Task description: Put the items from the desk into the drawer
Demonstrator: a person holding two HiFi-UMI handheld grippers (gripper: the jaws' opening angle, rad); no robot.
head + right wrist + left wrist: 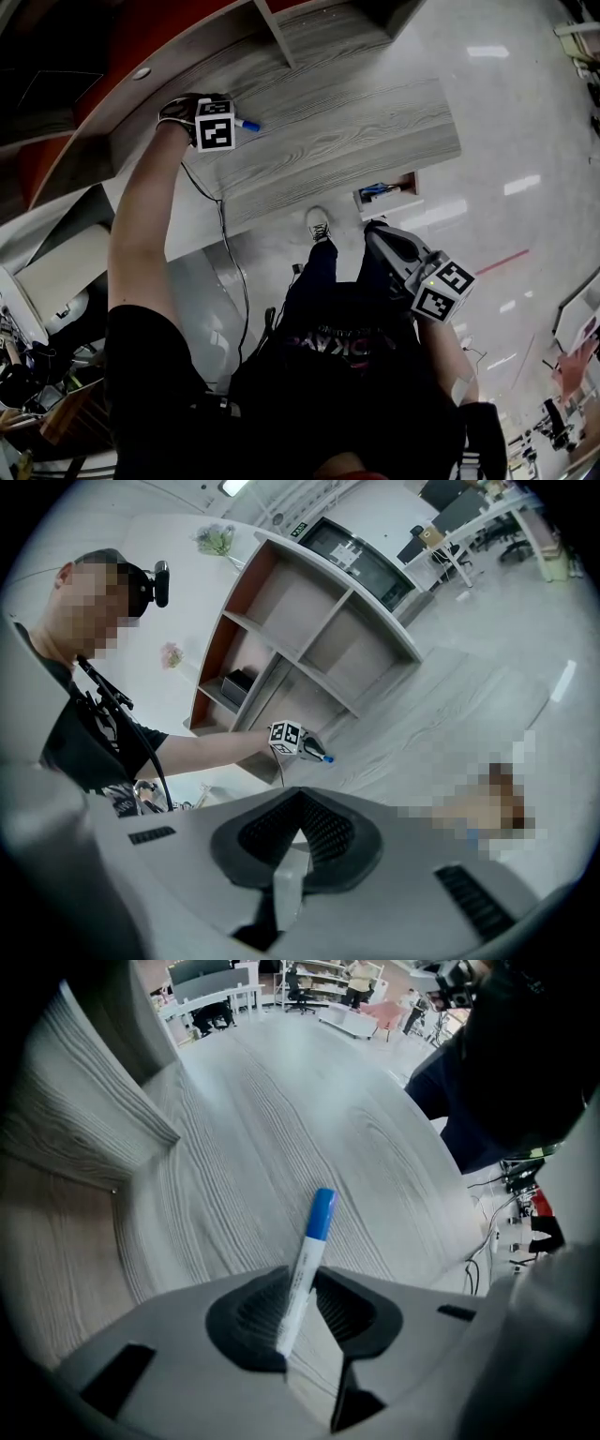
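Left tool (314, 1321) astride marker (306, 1269), cap seemingly outward

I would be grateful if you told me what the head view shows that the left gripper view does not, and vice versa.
Only the head view: the open drawer with something blue inside, the right tool and a shoe. Only the left gripper view: the pen's white barrel between the left tool's jaws, plus distant office furniture. Both: the pen's blue cap and the wood-grain desk.
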